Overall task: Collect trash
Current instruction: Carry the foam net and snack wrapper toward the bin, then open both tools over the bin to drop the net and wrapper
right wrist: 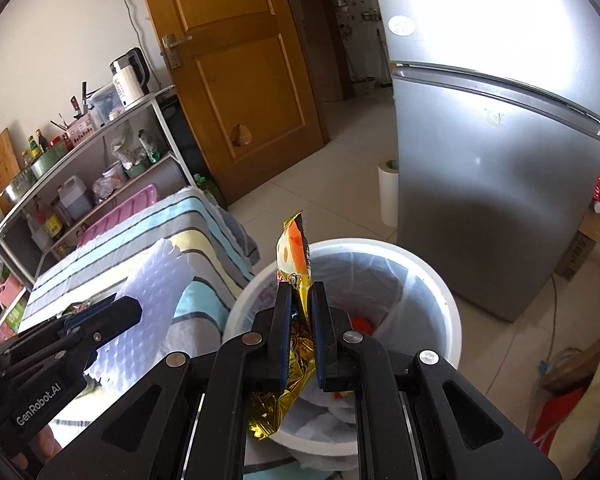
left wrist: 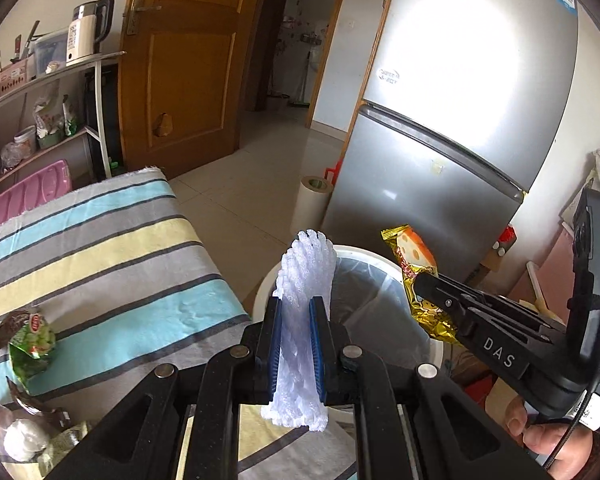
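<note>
My left gripper (left wrist: pixel 295 308) is shut on a white foam net sleeve (left wrist: pixel 306 280), which stands upright between its blue pads over the near rim of the white trash bin (left wrist: pixel 436 354). My right gripper (right wrist: pixel 301 294) is shut on a gold snack wrapper (right wrist: pixel 294 256) above the white trash bin (right wrist: pixel 440 292), which is lined with a clear bag. The left view shows my right gripper (left wrist: pixel 418 280) and the gold snack wrapper (left wrist: pixel 414 256) over the bin. The right view shows my left gripper (right wrist: pixel 134 308) with the foam net sleeve (right wrist: pixel 152 292) above the cloth edge.
A striped cloth (left wrist: pixel 100 248) covers the table at left, with a green wrapper (left wrist: pixel 32 340), a white ball (left wrist: pixel 24 440) and other scraps on it. A silver fridge (left wrist: pixel 460 120) stands behind the bin, a paper roll (left wrist: pixel 312 204) beside it. Shelves (right wrist: pixel 80 168) and a wooden door (right wrist: pixel 236 60) lie beyond.
</note>
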